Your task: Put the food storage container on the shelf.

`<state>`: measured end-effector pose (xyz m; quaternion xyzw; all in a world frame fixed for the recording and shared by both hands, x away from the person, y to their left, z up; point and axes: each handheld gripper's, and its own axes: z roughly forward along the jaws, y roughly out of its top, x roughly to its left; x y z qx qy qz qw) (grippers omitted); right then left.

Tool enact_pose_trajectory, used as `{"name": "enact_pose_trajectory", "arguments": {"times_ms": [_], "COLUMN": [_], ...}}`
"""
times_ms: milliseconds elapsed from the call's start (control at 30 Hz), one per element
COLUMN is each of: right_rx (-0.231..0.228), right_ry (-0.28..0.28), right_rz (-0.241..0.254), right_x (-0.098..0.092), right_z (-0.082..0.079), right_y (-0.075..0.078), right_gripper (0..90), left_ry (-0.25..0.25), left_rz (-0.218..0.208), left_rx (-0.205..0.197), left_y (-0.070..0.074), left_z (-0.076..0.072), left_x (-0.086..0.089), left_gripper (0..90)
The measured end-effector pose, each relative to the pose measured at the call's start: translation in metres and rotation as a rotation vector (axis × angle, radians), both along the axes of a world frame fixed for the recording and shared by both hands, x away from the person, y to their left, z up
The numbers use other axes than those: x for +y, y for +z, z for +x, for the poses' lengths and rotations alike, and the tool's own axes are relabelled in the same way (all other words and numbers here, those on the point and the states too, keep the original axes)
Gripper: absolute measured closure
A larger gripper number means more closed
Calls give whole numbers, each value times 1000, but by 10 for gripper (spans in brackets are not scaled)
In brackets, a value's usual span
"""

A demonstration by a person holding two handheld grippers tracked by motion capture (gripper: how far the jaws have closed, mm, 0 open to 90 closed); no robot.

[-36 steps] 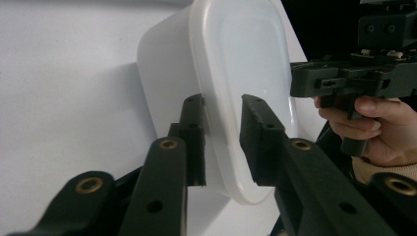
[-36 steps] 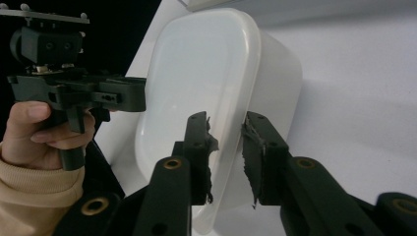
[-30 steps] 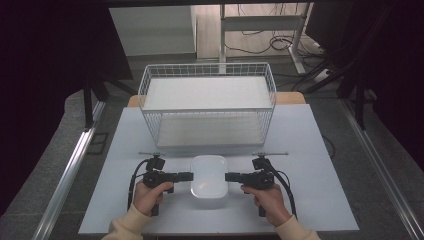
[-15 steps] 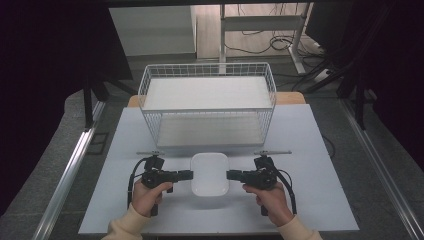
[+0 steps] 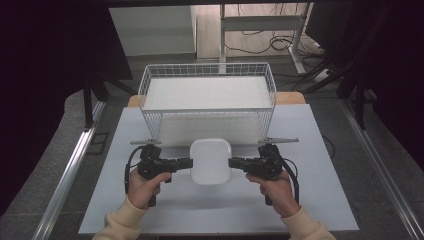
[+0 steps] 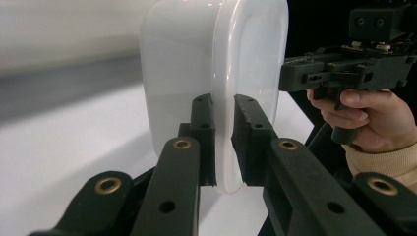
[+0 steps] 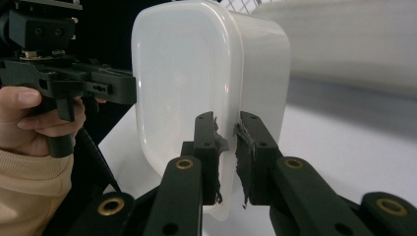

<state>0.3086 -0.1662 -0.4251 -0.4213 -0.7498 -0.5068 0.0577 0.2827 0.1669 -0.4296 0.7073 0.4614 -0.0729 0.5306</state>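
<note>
I have the left gripper [image 5: 189, 162] and right gripper [image 5: 231, 162] clamped on opposite rims of the white container [image 5: 210, 161] (level, balanced), ready for the wire basket [image 5: 207, 97] beyond.

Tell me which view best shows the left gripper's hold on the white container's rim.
The left gripper view: the left gripper has its jaws pinching the white container by its rim, seen close. The high view shows that gripper at the container's left edge, too small to judge contact. The right gripper view shows it beyond the container, jaw tips hidden.
</note>
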Motion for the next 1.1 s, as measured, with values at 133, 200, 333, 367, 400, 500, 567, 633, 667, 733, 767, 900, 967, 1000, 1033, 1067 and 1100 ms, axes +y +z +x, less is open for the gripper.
{"name": "enact_pose_trajectory", "arguments": {"times_ms": [133,200,333,367,400,500,567,633,667,733,767,900,967,1000,1033,1067,1100], "right_rx": [-29,-51,-72,-83,-83,-98,-105,-117,-120,-127,-130,-144,-150,-157,-163,-163,-170], "right_ry": [-1,-4,-4,-6,-6,-4,-5,-3,-4,-4,-4,-6,-10,-13,-12,-12,-13], "right_rz": [-1,-3,-9,-9,-9,-11,-6,-7,-7,-7,-6,-6,-7,-10,-11,-11,-8], "right_x": [-1,-1,-1,-1,-1,-1,-1,-1,-1,-1,-1,-1,-1,0,0,0,1], "right_z": [3,5,8,11,11,15,17,20,20,22,23,26,28,30,32,32,36], "right_y": [13,25,35,42,42,50,56,61,63,68,70,79,85,91,93,93,101], "right_gripper": [789,789,789,789,789,789,789,789,789,789,789,789,789,788,788,788,789], "left_ry": [-3,-4,-3,-4,-4,0,1,2,0,1,1,0,0,-1,-1,0,0], "left_rz": [3,5,8,8,8,7,8,12,15,17,15,16,18,19,19,15,13], "left_rx": [-29,-46,-63,-73,-73,-86,-96,-104,-110,-117,-120,-133,-139,-144,-144,-146,-150], "left_y": [14,23,33,39,39,48,54,59,61,65,68,77,84,89,89,93,96], "left_z": [4,7,11,14,14,18,20,22,23,24,26,30,33,36,36,39,41], "left_x": [-1,-2,-2,-2,-2,-2,-2,-2,-2,-2,-2,-3,-3,-2,-2,-2,-1], "left_gripper": [804,803,803,804,803,803,803,803,803,803,803,803,803,803,803,803,802]}}
